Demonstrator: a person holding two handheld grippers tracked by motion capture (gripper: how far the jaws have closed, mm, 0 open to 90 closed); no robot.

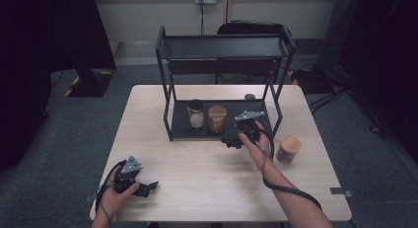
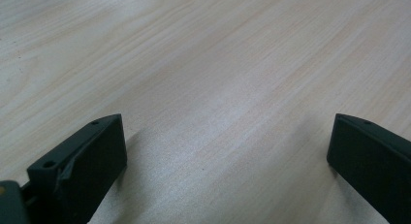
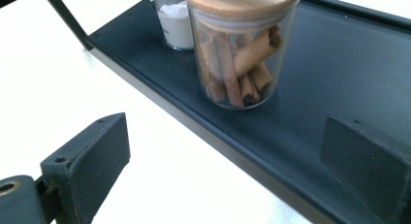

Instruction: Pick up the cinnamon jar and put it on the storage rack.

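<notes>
Cinnamon jar (image 3: 240, 49): standing upright on the rack's lower tray (image 3: 339, 64), holding cinnamon sticks under a wooden lid
White-powder jar (image 3: 175, 20): sitting just behind it
Right gripper (image 3: 228, 151): hovering at the tray's front edge, jaws spread, gripping nothing
Left gripper (image 2: 228, 151): resting low over the table (image 2: 203, 64), jaws spread wide

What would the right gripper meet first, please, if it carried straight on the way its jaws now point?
Probably the cinnamon-stick jar on the rack's lower shelf: it stands ahead between the open jaws of the right gripper, though slightly left, so depth is uncertain.
</notes>
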